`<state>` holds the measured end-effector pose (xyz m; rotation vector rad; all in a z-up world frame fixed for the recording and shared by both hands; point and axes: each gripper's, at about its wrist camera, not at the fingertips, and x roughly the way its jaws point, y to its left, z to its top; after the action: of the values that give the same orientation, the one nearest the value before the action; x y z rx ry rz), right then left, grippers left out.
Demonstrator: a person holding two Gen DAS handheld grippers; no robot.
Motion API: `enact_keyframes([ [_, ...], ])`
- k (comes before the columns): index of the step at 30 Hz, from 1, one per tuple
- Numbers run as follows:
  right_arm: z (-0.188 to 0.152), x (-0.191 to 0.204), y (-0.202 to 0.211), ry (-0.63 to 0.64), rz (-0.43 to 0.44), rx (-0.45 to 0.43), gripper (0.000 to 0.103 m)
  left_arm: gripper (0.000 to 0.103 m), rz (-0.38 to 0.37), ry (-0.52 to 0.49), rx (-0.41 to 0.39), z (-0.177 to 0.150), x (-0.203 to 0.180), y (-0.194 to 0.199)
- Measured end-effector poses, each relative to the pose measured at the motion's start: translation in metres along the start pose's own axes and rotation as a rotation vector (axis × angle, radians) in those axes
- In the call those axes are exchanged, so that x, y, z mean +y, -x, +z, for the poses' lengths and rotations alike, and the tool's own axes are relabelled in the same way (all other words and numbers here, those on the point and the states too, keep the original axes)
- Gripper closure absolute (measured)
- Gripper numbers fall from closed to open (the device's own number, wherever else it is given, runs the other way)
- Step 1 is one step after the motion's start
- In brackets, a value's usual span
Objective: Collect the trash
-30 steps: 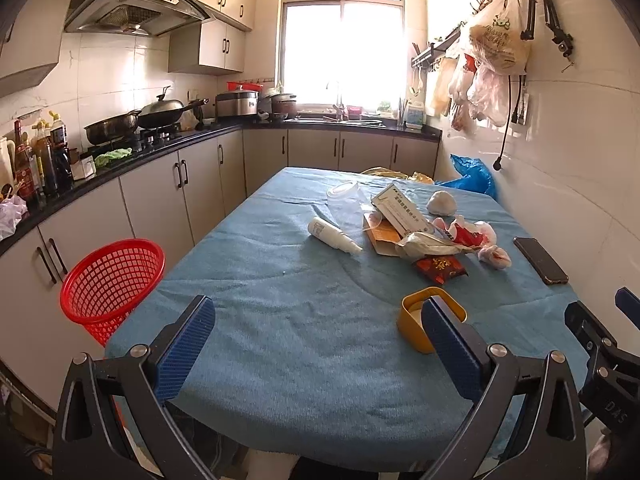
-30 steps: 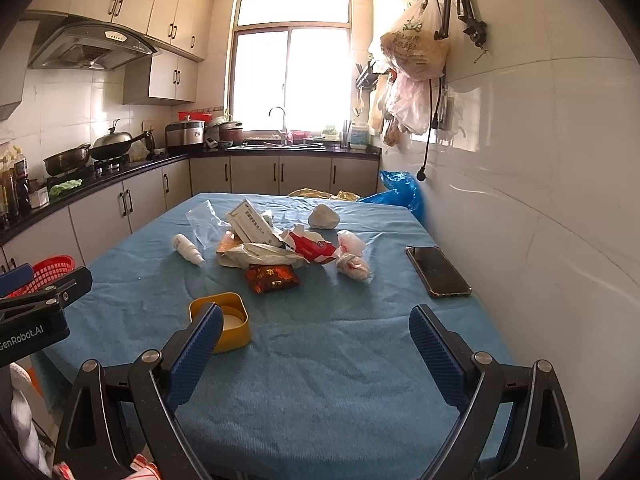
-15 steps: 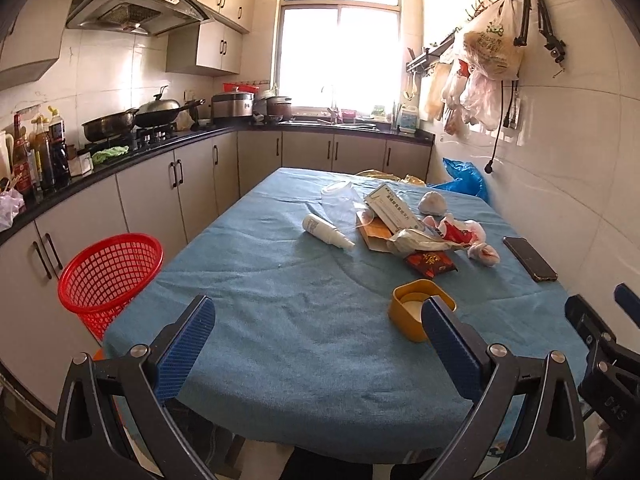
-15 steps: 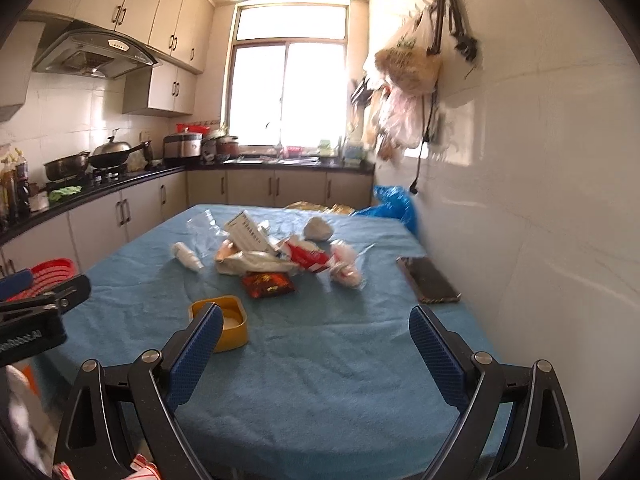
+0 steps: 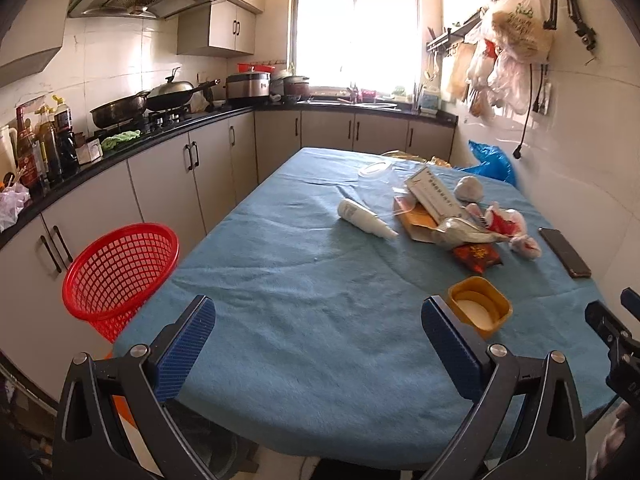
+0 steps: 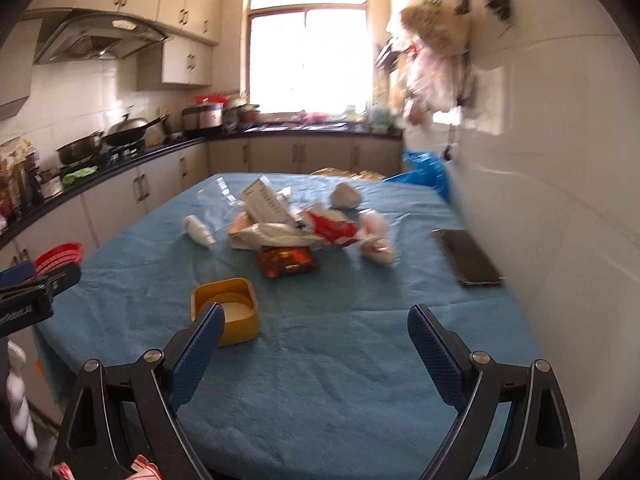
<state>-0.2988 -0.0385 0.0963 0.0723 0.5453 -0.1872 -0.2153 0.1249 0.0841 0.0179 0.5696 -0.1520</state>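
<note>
Blue cloth, both grippers empty, trash not yet touched.

I hold the left gripper and the right gripper spread wide over the near table edge, nothing between the fingers. The yellow tub sits nearest, just beyond my right gripper's left finger, so it looks like the first pick. Wrappers, white bottle and box cluster mid-table. The red basket stands beside the table on my left, likely the drop point. The phone lies by the wall, probably not trash.

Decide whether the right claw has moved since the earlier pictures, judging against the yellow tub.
Yes. The right claw has advanced toward the table: the yellow tub now sits lower, against its left finger.
</note>
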Motion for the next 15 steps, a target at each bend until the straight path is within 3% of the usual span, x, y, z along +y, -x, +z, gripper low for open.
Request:
enact_keyframes([
  [7,-0.003,0.018,-0.065,-0.001,0.174,0.156,0.008,0.000,-0.075,-0.017,0.072,0.036,-0.003,-0.054],
  [12,-0.004,0.028,-0.094,0.022,0.180,0.197,0.008,0.000,-0.077,-0.031,0.159,0.059,-0.012,-0.115],
  [15,0.000,0.030,-0.108,0.025,0.185,0.215,0.008,0.000,-0.095,0.007,0.257,0.069,-0.012,-0.162],
])
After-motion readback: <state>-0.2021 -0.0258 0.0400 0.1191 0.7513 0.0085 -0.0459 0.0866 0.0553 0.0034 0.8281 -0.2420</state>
